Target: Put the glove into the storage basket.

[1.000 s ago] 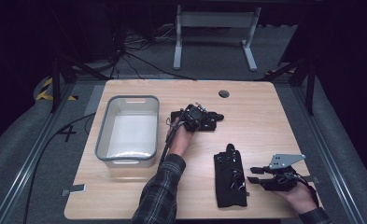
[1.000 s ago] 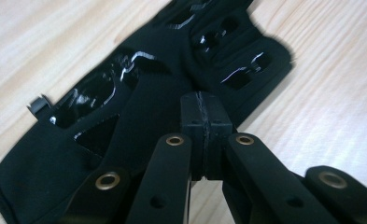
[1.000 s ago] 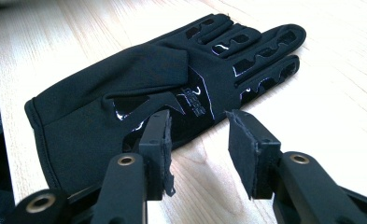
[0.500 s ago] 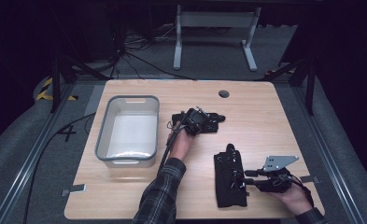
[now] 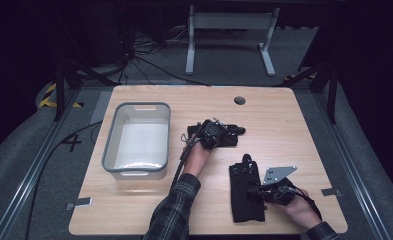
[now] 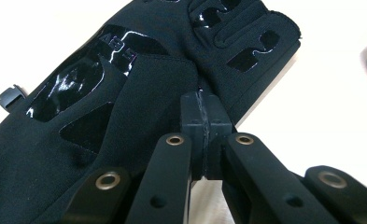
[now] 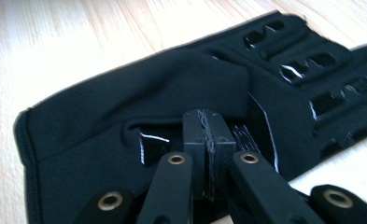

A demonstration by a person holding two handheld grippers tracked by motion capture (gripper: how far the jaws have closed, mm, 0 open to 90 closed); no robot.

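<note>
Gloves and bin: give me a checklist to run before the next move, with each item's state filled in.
1. Left gripper shut on the far glove: jaws meet at its fabric; pinch cannot tell.
2. Right gripper shut on the near glove: jaws have just been closing, fabric bunched at tips; ok.
3. Bin free to take gloves: ok, nothing inside.
4. Path from far glove to bin clear of things: ok.
5. Gloves apart, not tangled with each other: ok.
</note>
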